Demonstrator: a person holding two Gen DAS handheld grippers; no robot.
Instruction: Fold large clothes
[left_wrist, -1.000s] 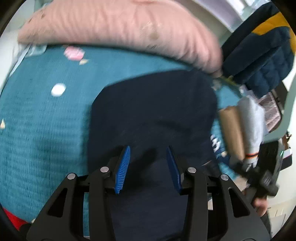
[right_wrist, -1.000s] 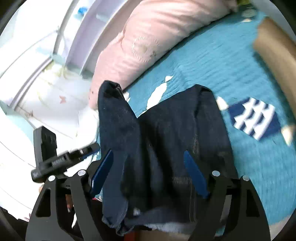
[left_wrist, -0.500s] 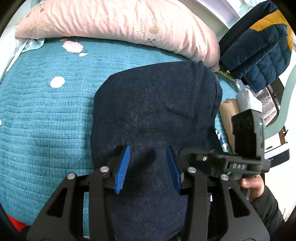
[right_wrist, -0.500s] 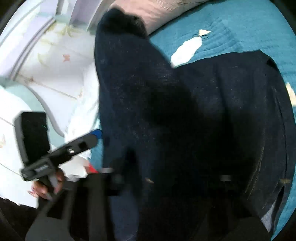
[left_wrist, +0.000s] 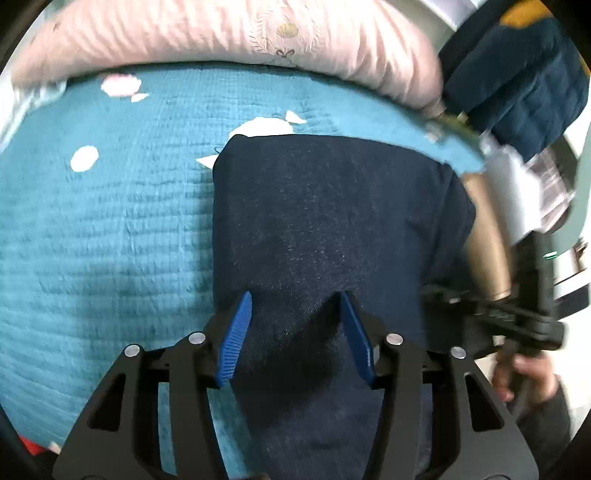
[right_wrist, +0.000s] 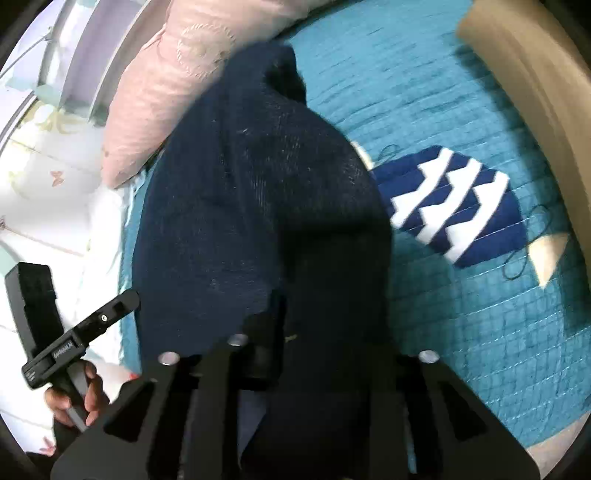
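Note:
A dark navy garment (left_wrist: 332, 221) lies folded on the teal quilt (left_wrist: 110, 240). My left gripper (left_wrist: 294, 295) stands over its near end. A raised ridge of the cloth fills the gap between the blue pads (left_wrist: 236, 332), and the jaws are opening. In the right wrist view the garment (right_wrist: 240, 203) bulges up and drapes over my right gripper (right_wrist: 325, 325), hiding its pads. Those jaws are opening too, with cloth bunched in them. A hand holds the left gripper (right_wrist: 122, 302) at the garment's left edge. The right gripper (left_wrist: 491, 314) shows blurred at the garment's right side.
A long pink pillow (left_wrist: 240, 37) lies along the far side of the bed. A navy quilted jacket (left_wrist: 524, 81) hangs at the upper right, with a tan roll (left_wrist: 487, 236) below it. A blue and white striped patch (right_wrist: 450, 206) on the quilt sits right of the garment.
The right jaws stood wide open around the garment, then closed, and cloth now covers them. The left jaws have widened and sunk closer to the bed. The right gripper has shifted out to the right.

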